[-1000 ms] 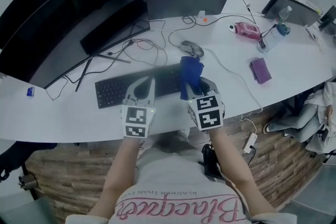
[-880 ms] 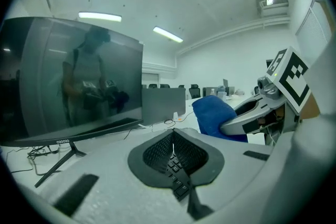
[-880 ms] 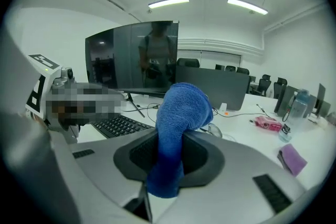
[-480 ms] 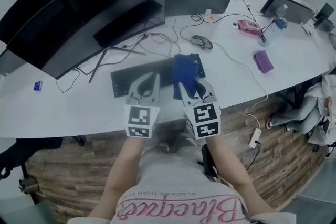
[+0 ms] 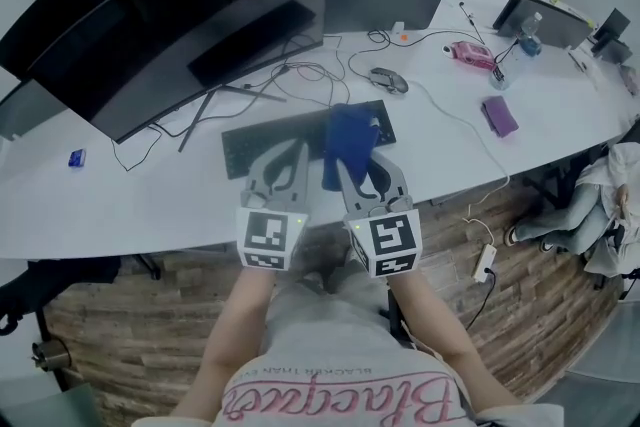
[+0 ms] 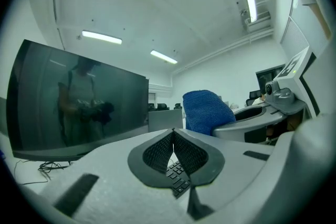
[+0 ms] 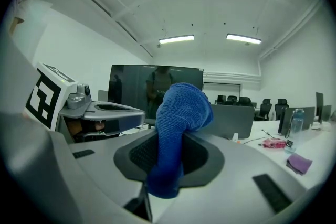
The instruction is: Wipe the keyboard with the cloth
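One cloth, one keyboard

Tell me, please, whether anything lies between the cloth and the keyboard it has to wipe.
Nothing visible does. The right gripper holds the blue cloth over the keyboard's right part; the left gripper, shut and empty, sits beside it, not beneath the cloth.

We see a long black keyboard lying flat on the white tabletop, turned a little. The cloth is blue and fuzzy, bunched into a lump. The fingers of our right gripper pinch it. From above it covers the keyboard's right part. We cannot tell if it touches the keys.
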`<state>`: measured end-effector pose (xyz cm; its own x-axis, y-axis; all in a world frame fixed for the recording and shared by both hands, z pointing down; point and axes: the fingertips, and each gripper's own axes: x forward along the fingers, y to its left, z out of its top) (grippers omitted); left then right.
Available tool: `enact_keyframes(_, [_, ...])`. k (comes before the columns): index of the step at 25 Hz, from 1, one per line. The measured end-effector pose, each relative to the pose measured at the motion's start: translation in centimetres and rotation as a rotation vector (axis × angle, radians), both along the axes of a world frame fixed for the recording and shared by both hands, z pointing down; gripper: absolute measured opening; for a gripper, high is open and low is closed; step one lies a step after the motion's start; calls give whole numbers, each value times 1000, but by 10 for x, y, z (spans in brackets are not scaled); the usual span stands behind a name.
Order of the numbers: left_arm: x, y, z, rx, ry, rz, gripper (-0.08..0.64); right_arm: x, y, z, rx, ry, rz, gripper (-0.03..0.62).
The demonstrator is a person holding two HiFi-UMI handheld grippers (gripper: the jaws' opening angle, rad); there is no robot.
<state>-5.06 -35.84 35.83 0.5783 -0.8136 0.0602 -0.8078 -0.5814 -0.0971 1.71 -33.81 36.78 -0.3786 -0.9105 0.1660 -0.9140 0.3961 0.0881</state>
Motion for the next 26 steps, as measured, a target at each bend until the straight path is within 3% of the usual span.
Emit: enact_keyframes(26, [49, 21, -28, 85, 8, -54, 5, 38, 15, -15, 17, 31, -46, 86])
